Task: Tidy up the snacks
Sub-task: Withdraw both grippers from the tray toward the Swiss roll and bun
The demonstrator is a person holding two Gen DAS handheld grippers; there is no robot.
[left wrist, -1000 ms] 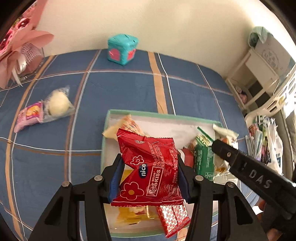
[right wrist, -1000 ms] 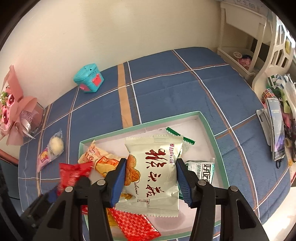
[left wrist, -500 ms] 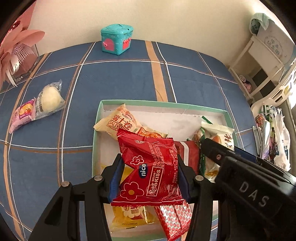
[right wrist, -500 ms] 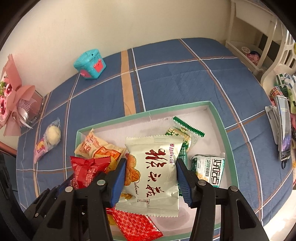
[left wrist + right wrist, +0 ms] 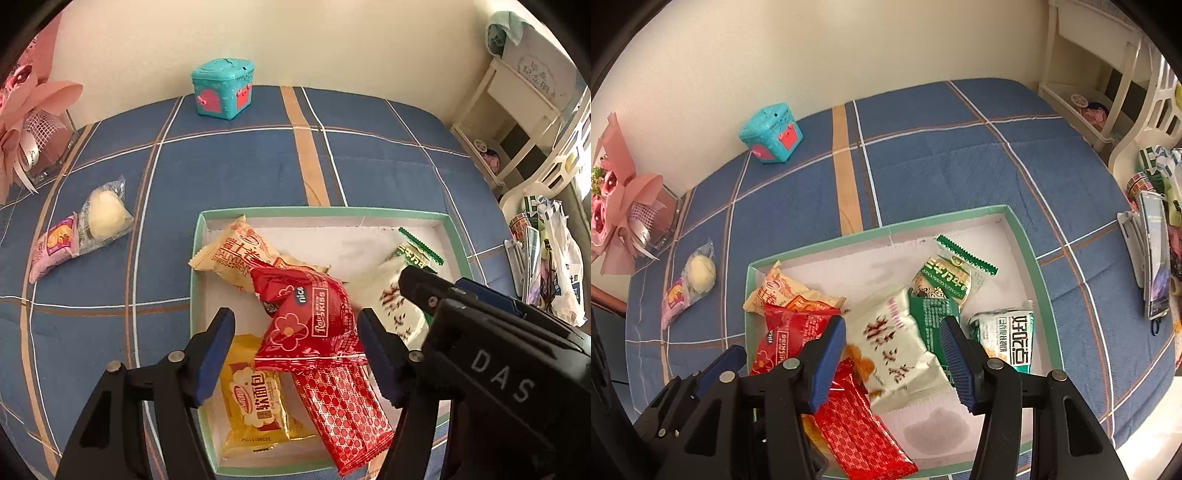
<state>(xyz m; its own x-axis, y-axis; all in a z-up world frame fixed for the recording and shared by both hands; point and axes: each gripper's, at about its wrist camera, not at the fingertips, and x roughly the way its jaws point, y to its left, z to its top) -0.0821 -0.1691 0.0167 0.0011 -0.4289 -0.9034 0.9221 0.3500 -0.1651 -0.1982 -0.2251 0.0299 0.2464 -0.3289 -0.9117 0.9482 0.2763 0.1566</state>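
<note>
Looking down from both wrist cameras, there's a shallow box with a mint-green rim (image 5: 195,280) sitting on a blue plaid tabletop (image 5: 229,166), and it's filling up with snacks.

The left gripper (image 5: 295,345) has just been opening. Its blue pads stand apart now, and the red "nice" packet (image 5: 306,325) lies loose between them, tilted, resting on top of the other packets in the box. The left pad is clearly off it; the right pad sits just beside its edge.

The right gripper (image 5: 892,356) has been easing open a bit too. The white packet with red characters (image 5: 894,350) sits skewed between its pads, lying in the box, and neither pad looks pressed on it from that camera.

Other stuff in the box: a beige-orange packet (image 5: 236,254) at the far left corner, a yellow bread packet (image 5: 255,402) at the near left, a long red patterned packet (image 5: 343,410) under the red one, plus a green-and-clear packet (image 5: 945,280) and a white-and-teal packet (image 5: 1004,339) on the right side.

Still out on the tabletop, well left of the box, are a clear-wrapped pale round bun (image 5: 105,218) and a pink packet (image 5: 51,247) touching it. A teal toy chest (image 5: 221,88) sits by the wall, and a pink bouquet (image 5: 624,218) is at the far left.
</note>
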